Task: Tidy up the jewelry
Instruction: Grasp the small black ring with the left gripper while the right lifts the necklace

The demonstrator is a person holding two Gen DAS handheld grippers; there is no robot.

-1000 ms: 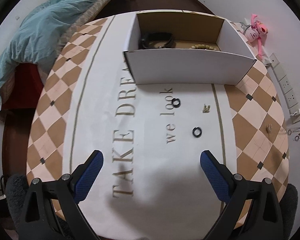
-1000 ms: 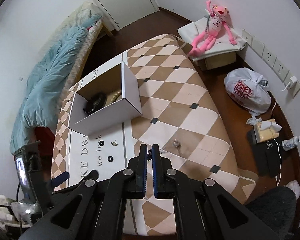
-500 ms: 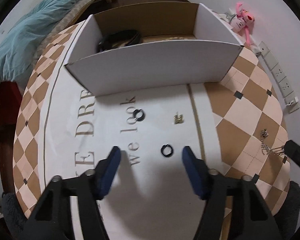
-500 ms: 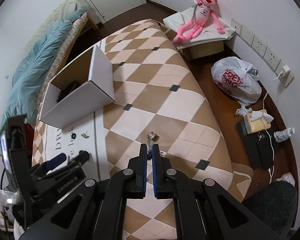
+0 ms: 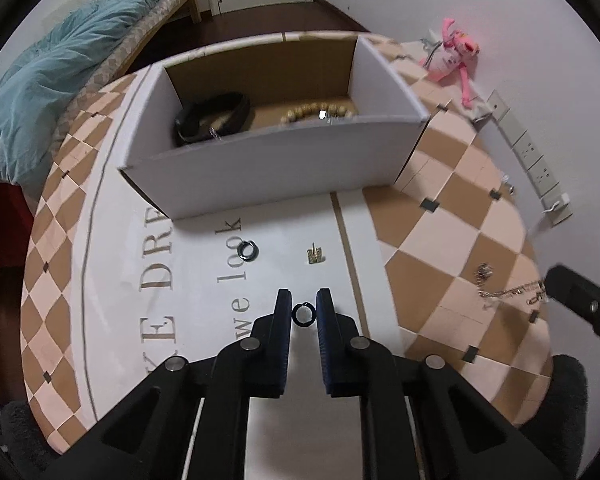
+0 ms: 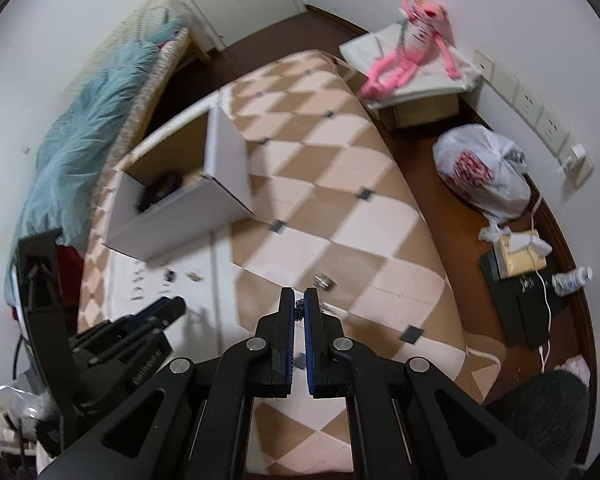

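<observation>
Jewelry was partly sorted: a black strap piece and a beaded bracelet already lay in the white box toward the tabletop's far edge. On the tabletop a black ring and a small gold piece remained loose. Left gripper fingers had just been closing and pinched a second black ring. Right gripper fingers, pressed nearly together, gripped a chain near the right edge. Judged roughly half done.
</observation>
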